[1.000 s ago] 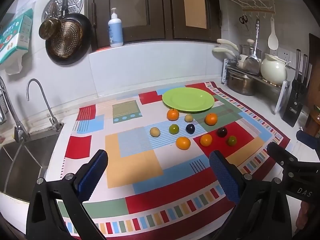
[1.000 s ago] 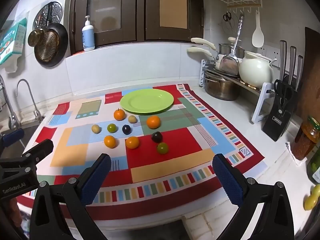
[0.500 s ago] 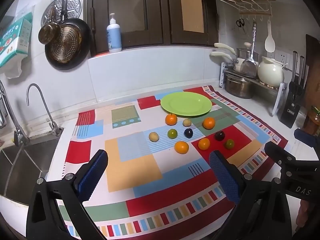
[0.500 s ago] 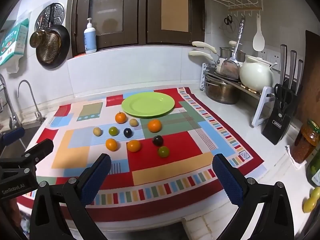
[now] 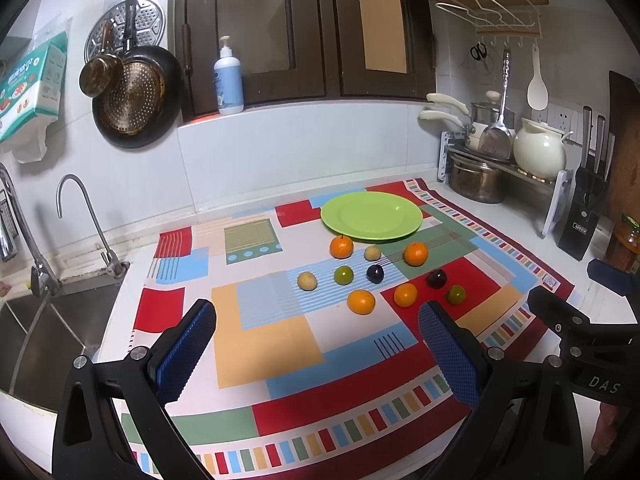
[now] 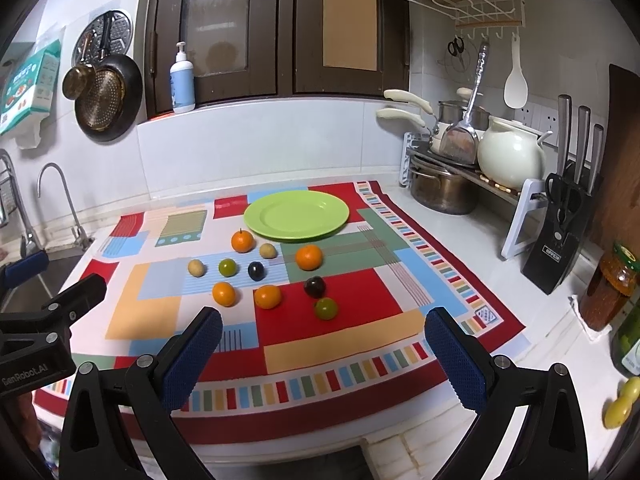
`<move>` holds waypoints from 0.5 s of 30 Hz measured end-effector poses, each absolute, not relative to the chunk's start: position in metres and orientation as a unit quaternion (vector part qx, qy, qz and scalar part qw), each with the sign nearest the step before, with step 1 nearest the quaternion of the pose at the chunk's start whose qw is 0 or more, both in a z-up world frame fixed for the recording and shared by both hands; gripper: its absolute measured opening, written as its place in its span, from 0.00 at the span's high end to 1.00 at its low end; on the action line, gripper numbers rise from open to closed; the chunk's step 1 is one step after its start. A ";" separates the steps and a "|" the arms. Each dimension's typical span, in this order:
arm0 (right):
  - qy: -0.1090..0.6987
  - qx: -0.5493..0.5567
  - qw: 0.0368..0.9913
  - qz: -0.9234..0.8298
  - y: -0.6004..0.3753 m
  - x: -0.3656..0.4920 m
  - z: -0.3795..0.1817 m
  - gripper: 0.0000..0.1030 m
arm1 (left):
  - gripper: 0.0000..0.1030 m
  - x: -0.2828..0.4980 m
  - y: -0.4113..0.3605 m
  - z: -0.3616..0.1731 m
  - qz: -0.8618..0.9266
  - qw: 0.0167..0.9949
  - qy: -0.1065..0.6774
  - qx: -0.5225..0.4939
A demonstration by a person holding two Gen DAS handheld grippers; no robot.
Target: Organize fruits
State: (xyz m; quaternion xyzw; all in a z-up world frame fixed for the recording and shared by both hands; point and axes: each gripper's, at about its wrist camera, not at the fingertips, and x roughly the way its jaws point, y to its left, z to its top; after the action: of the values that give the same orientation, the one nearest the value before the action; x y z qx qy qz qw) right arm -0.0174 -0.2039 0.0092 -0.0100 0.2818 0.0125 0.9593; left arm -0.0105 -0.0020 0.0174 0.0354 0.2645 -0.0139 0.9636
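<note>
Both claws agape, shanks cropped; left claw (image 5: 316, 340); right claw (image 6: 322, 344).

White-tiled wall (image 5: 280, 152), dark cabinets (image 5: 304, 28)

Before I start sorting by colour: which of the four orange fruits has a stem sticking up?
The orange fruit nearest the green plate, at the back left of the group; the other three show none.

"GenRobot.AI" – left claw (image 6: 30, 368), "DAS" – right claw (image 5: 604, 384)
</note>
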 end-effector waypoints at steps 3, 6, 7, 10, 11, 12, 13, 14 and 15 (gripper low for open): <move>0.280 -0.010 0.960 0.012 -0.205 -0.019 0.010 0.01 | 0.00 -0.011 -0.003 0.018 -0.016 0.964 0.264 0.035; 0.280 -0.010 0.960 0.012 -0.205 -0.019 0.010 0.01 | 0.00 -0.010 -0.003 0.018 -0.017 0.964 0.263 0.036; 0.280 -0.010 0.960 0.012 -0.205 -0.019 0.010 0.01 | 0.00 -0.010 -0.003 0.019 -0.017 0.964 0.263 0.036; 0.279 -0.011 0.960 0.012 -0.205 -0.019 0.011 0.01 | 0.00 -0.010 -0.004 0.019 -0.018 0.964 0.264 0.036; 0.279 -0.011 0.960 0.012 -0.205 -0.019 0.011 0.01 | 0.00 -0.010 -0.004 0.018 -0.017 0.964 0.264 0.036; 0.279 -0.011 0.960 0.012 -0.205 -0.019 0.011 0.01 | 0.00 -0.010 -0.004 0.018 -0.017 0.964 0.264 0.036; 0.279 -0.011 0.960 0.011 -0.205 -0.019 0.011 0.01 | 0.00 -0.010 -0.004 0.018 -0.017 0.964 0.264 0.036; 0.279 -0.011 0.960 0.011 -0.205 -0.019 0.011 0.01 | 0.00 -0.010 -0.004 0.018 -0.018 0.964 0.264 0.035; 0.279 -0.011 0.960 0.011 -0.205 -0.018 0.011 0.01 | 0.00 -0.010 -0.004 0.018 -0.017 0.964 0.263 0.036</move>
State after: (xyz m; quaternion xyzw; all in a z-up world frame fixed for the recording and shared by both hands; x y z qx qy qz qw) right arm -0.0185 -0.2050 0.0107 -0.0106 0.2794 0.0114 0.9601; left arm -0.0103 -0.0040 0.0178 0.0360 0.2632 -0.0168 0.9639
